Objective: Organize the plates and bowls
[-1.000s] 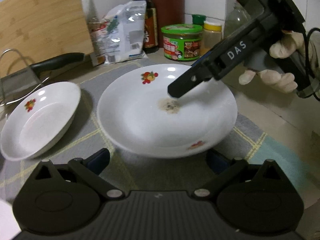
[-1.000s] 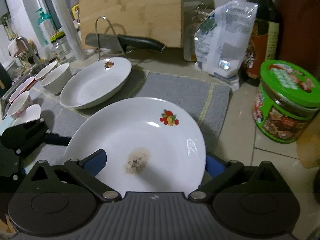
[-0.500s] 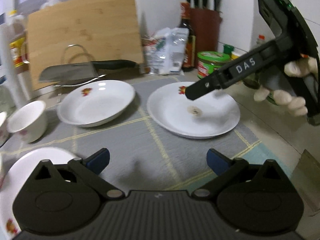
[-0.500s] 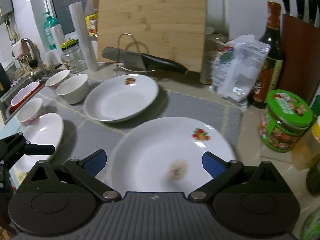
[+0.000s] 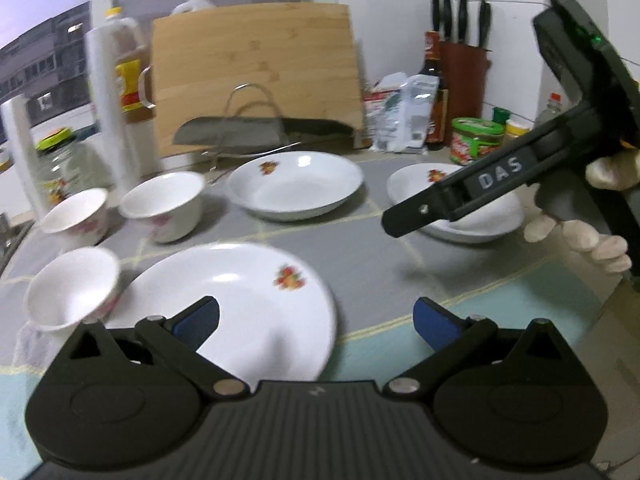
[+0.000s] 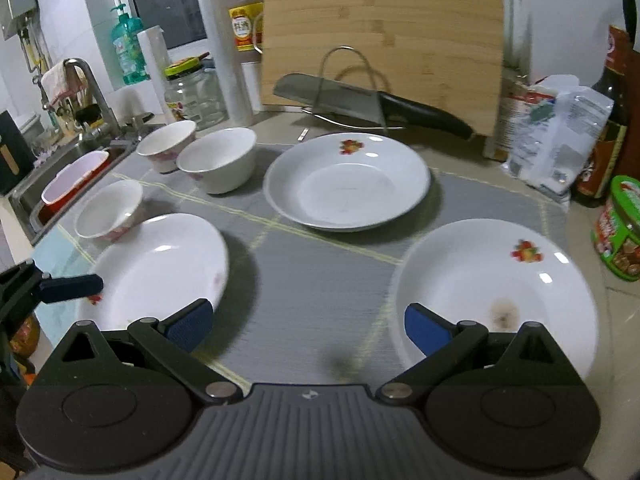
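Both claws gaping wide, holding nothing; left gripper (image 5: 316, 320) hovering over near plate (image 5: 240, 300) at mat's (image 6: 320, 280) front-left corner; stained plate (image 6: 492, 296) sitting front-right; advising pinching rim squarely, lifting level.

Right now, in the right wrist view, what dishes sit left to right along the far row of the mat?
Far bowl → near bowl → middle plate. Behind them stands the cutting board.
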A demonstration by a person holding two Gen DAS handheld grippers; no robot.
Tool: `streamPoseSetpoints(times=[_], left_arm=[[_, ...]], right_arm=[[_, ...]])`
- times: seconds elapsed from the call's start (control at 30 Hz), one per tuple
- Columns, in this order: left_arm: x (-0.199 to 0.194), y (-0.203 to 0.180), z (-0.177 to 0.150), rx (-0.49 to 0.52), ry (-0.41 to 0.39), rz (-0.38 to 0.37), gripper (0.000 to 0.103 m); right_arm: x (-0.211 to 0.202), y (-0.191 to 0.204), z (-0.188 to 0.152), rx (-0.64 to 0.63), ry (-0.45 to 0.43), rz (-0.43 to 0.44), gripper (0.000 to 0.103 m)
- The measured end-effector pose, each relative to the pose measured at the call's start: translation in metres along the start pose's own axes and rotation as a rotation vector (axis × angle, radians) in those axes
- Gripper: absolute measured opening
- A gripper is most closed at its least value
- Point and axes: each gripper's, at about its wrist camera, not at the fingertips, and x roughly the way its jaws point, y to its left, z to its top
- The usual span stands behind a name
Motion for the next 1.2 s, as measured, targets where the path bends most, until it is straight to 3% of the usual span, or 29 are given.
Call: streamPoseSetpoints(times=[0.5,1.0,1.2], left_arm=[[-0.018,0.071,-0.049,-0.023,0.074,0.014,0.102],[0.003,0.102,-0.074,0.007,0.126,-0.124,0.102],[0.007,0.100,-0.074,0.044,0.127,-0.135,0.102]], right_arm=[[0.030,0.062,-0.010,0.012,0.037,0.024,0.103],[0.052,0.098,-0.027,0.069,0.088,-0.035,0.103],[0.054,0.098,-0.030,0.070,0.099,-0.027,0.103]])
